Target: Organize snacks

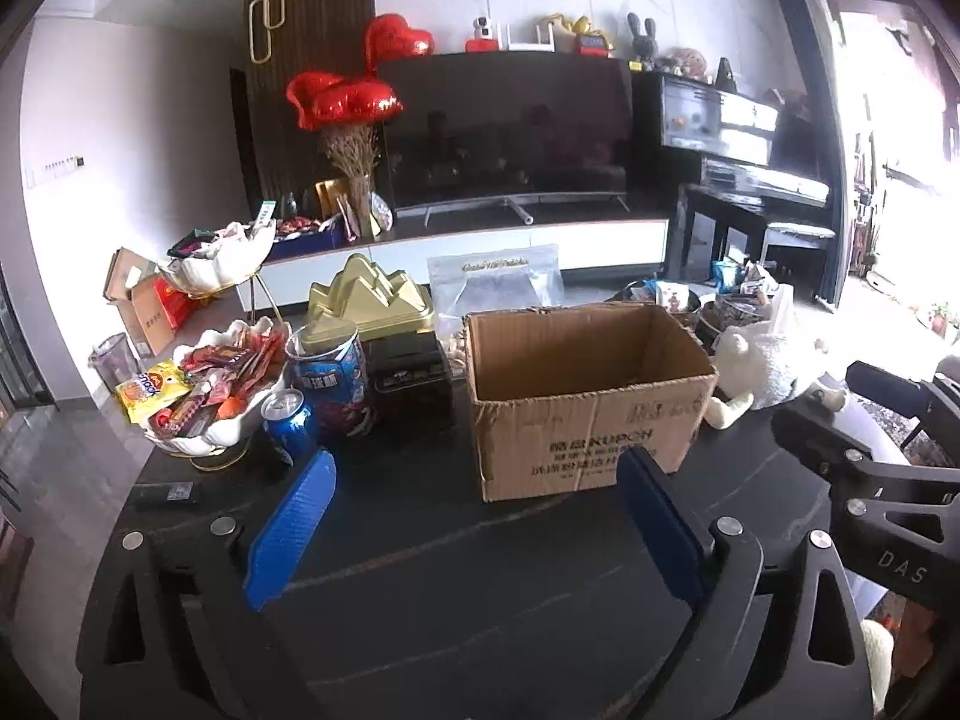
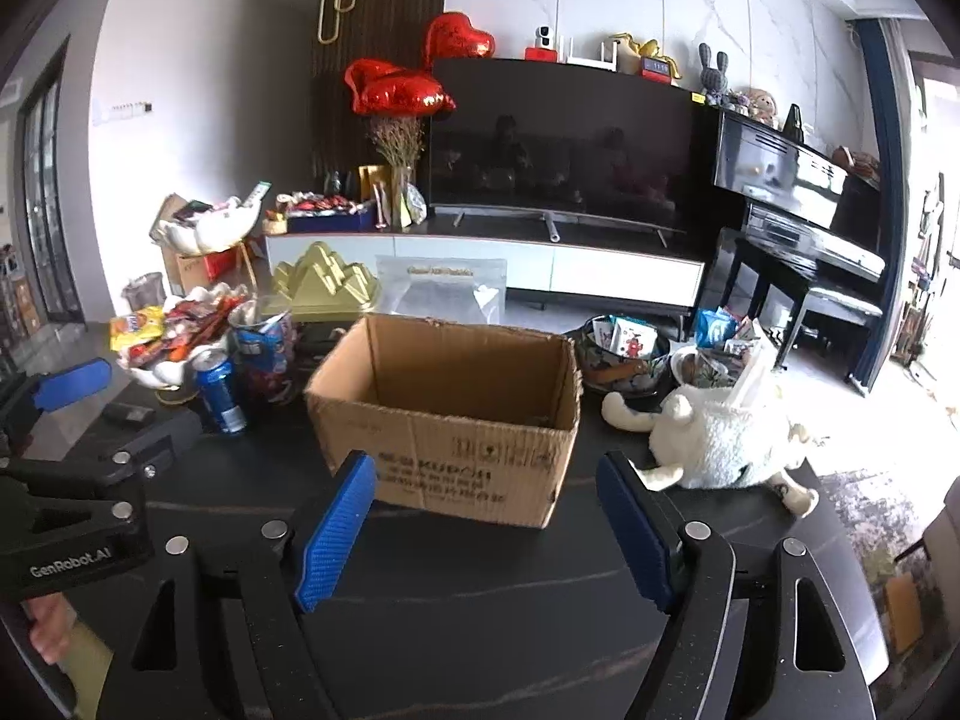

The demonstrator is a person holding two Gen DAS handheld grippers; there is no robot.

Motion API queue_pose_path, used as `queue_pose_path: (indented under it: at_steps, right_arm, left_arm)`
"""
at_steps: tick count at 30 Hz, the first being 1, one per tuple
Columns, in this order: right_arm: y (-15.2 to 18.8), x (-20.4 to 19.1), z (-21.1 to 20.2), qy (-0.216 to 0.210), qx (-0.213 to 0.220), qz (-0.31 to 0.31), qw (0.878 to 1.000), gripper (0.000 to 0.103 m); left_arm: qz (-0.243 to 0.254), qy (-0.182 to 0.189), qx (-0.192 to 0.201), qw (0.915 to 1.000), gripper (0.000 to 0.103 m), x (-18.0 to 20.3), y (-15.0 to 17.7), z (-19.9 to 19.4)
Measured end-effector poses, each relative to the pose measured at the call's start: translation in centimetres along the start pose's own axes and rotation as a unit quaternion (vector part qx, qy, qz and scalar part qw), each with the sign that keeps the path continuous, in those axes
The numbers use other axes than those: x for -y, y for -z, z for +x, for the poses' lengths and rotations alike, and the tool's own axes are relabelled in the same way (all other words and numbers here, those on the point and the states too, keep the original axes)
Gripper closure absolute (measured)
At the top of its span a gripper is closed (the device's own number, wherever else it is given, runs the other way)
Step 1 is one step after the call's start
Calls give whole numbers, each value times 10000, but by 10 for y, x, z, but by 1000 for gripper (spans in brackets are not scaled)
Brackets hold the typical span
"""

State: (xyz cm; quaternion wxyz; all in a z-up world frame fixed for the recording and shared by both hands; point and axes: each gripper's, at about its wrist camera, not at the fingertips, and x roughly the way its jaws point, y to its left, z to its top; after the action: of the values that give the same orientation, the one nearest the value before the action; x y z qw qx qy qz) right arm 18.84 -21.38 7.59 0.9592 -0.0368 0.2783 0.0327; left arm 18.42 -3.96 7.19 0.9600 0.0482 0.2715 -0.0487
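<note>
The snacks sit in two heaps at either end of the dark desk [image 1: 480,570]. On the left, a white shell-shaped dish [image 1: 198,441] holds a pile of wrapped snack packets [image 1: 210,381], with a yellow packet [image 1: 150,396] hanging over its near rim. On the right, a dark patterned bowl [image 2: 624,369] carries a few more packets [image 2: 627,336], and further packets [image 2: 720,330] stand just beyond it.

Between the heaps stands an open cardboard box [image 1: 582,402], flaps gone, its inside bare as far as can be seen, with printed text upside down on its near wall. Just left of the box are a black tin [image 1: 411,378], a blue cylindrical snack tub [image 1: 333,384] and, in front of that, a blue drink can [image 1: 291,423]. Behind them stand a gold mountain-shaped tin [image 1: 369,297] and a clear zip pouch [image 1: 498,285]. A white plush toy [image 2: 714,438] lies on the desk just right of the box.

The left tool [image 1: 474,474] hovers over the near desk, its blue-padded jaws spread wide and grasping nothing. The right tool [image 2: 486,474] hovers likewise, jaws released and wide apart, pointed at the box's near wall. A small black remote-like object [image 1: 168,492] lies on the desk near the dish. Beyond the desk stand a television [image 2: 564,150], red heart balloons [image 2: 399,90] and a black piano [image 2: 798,198].
</note>
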Motion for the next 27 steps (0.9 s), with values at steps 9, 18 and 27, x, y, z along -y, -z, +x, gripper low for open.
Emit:
queue_pose_path:
  at_steps: [9, 18, 27]
  right_arm:
    - [29, -6, -35, -210, 171, 186, 9995, 26]
    - [47, -6, -55, -30, 336, 214, 9992, 24]
    - [50, -4, -60, -15, 385, 246, 9990, 24]
  left_arm:
    - [-65, 199, 212, 9996, 0, 5, 26, -38]
    - [52, -65, 381, 9992, 0, 11, 44, -57]
    - [67, -134, 525, 9985, 0, 11, 46, -68]
